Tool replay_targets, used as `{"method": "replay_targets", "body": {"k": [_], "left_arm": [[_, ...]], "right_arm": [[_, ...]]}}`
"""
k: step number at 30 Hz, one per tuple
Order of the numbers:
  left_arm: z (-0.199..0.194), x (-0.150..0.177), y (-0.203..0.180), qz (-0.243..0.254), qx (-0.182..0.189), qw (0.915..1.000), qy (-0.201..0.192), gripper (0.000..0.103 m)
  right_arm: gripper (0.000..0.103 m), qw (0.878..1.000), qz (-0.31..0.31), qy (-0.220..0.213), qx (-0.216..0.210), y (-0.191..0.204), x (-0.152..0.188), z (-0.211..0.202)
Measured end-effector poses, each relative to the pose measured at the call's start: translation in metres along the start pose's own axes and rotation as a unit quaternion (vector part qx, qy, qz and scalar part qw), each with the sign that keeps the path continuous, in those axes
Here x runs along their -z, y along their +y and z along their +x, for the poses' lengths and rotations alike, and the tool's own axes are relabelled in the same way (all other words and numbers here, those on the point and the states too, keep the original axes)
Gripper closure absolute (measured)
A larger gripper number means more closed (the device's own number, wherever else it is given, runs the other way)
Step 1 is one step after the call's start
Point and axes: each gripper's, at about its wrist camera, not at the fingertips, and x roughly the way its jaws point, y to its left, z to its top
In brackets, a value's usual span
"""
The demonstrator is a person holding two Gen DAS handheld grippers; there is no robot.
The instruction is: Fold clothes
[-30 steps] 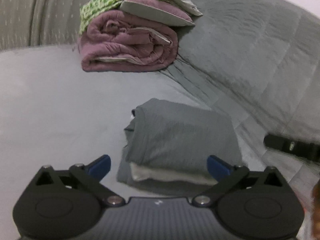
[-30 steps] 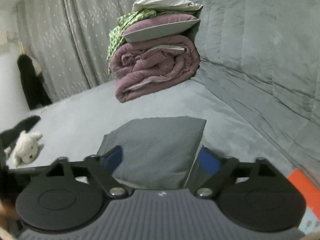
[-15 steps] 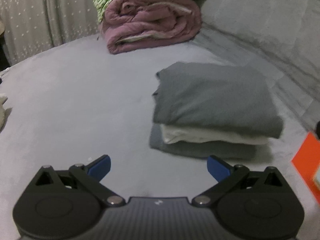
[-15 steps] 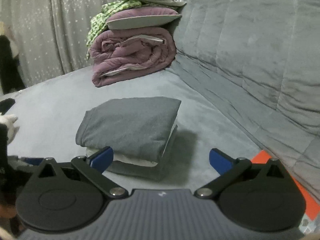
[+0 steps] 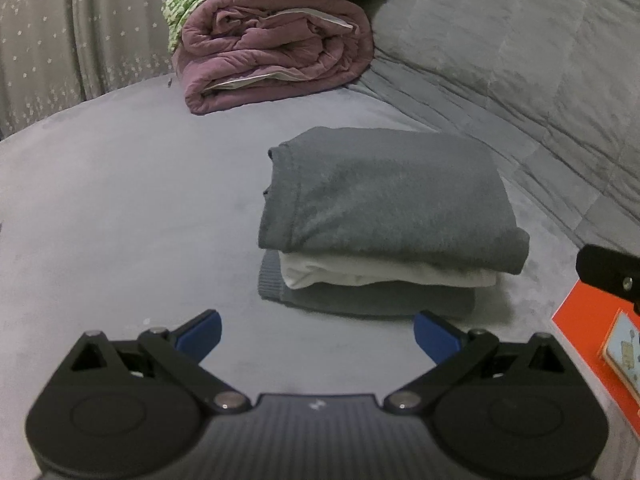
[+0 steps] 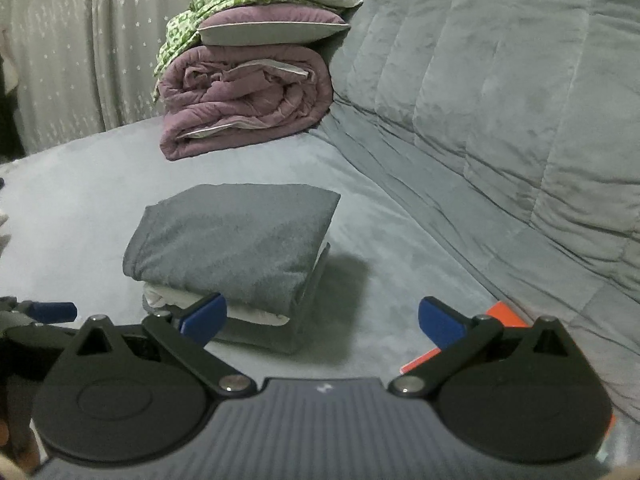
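A folded stack of three garments, dark grey over white over grey, lies flat on the sofa seat, long axis running toward the quilt. Left gripper and right gripper both gape wide, holding nothing.

The right tool now sits back from the stack of folded clothes; a second ago its blue fingers straddled the top dark grey piece, and its jaws have just been opening to full width, with nothing between them now. The left tool has also drawn back, so the stack lies farther ahead of it. An orange box has come into the left view.
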Motion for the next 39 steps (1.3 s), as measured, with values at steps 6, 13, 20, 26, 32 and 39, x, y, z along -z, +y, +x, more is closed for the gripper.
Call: {"method": "replay_targets", "body": {"k": [6,13,20,26,32,39], "left_arm": [[0.006,0.002,-0.003,0.011,-0.01,0.9999,0.009,0.001],[0.006,0.003,0.001,0.007,-0.013,0.9999,0.008,0.0],[0.007,0.002,0.006,0.006,-0.015,0.9998,0.008,0.0],[0.007,0.001,0.007,0.005,-0.015,0.9998,0.009,0.001],[0.008,0.001,0.007,0.006,-0.015,0.9998,0.01,0.0],[0.009,0.001,0.007,0.009,-0.014,0.9998,0.011,0.001]], "right_arm": [[0.0,1.0,-0.013,0.005,-0.007,0.007,0.001,0.002],[0.0,0.999,-0.031,0.011,-0.011,0.015,0.001,0.006],[0.0,0.999,-0.036,0.011,-0.013,0.017,0.001,0.006],[0.0,0.999,-0.044,0.012,-0.016,0.022,0.002,0.007],[0.0,0.998,-0.051,0.013,-0.017,0.027,0.001,0.009],[0.0,0.998,-0.053,0.012,-0.016,0.028,0.001,0.009]]}}
